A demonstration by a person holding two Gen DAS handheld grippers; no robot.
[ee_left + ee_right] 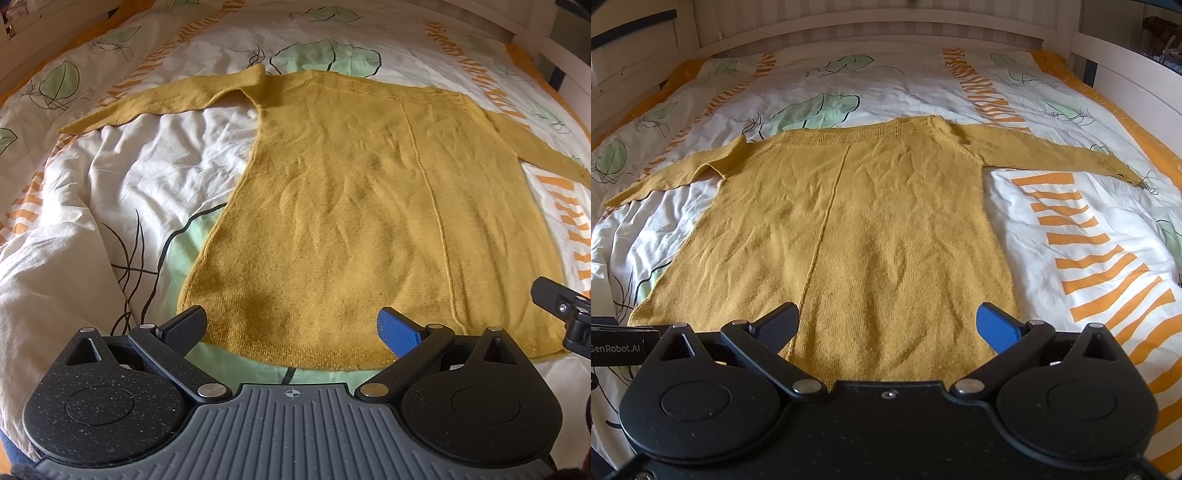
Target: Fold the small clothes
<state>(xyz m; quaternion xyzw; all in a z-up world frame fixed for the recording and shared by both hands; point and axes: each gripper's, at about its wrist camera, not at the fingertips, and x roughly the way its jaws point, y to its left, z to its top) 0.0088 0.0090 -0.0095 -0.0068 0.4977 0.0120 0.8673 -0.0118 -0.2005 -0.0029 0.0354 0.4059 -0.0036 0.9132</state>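
A mustard-yellow knitted sweater [351, 206] lies flat on the bed, hem nearest me, neck far, both sleeves spread out sideways. It also shows in the right wrist view [871, 229]. My left gripper [291, 325] is open and empty, hovering over the left part of the hem. My right gripper [886, 321] is open and empty over the right part of the hem; a part of it shows at the right edge of the left wrist view [565, 314]. The left sleeve [162, 99] points far left, the right sleeve [1052, 155] far right.
The sweater rests on a rumpled white duvet [1071, 229] with green leaf and orange stripe prints. A white wooden bed frame [871, 29] runs along the far side, with a rail at the right [1126, 77].
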